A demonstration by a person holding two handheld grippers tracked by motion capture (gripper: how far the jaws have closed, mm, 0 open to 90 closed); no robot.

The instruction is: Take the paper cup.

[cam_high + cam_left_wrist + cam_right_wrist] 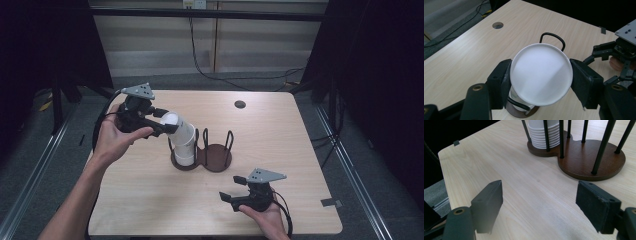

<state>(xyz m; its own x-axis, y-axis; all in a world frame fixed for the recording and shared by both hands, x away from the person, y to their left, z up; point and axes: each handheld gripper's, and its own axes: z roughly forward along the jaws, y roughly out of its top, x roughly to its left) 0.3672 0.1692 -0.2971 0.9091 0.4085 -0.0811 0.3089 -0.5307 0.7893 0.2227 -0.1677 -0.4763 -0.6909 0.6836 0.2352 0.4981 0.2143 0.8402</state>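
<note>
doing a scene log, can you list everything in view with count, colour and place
paper cups: one stack, white, upside down in the left bay of the holder, top end clamped by the left gripper
cup holder: one, dark brown double base with black wire posts, table centre; right bay empty
table: one, light wood
cable hole: one, dark, far side of the table
tape piece: one, dark, table's near right edge
floor cables: black, beyond the table
left gripper: one, black, shut on the stack's top
right gripper: one, black, open, nothing between the jaws, near right of the holder
hands: two, holding the grippers
</note>
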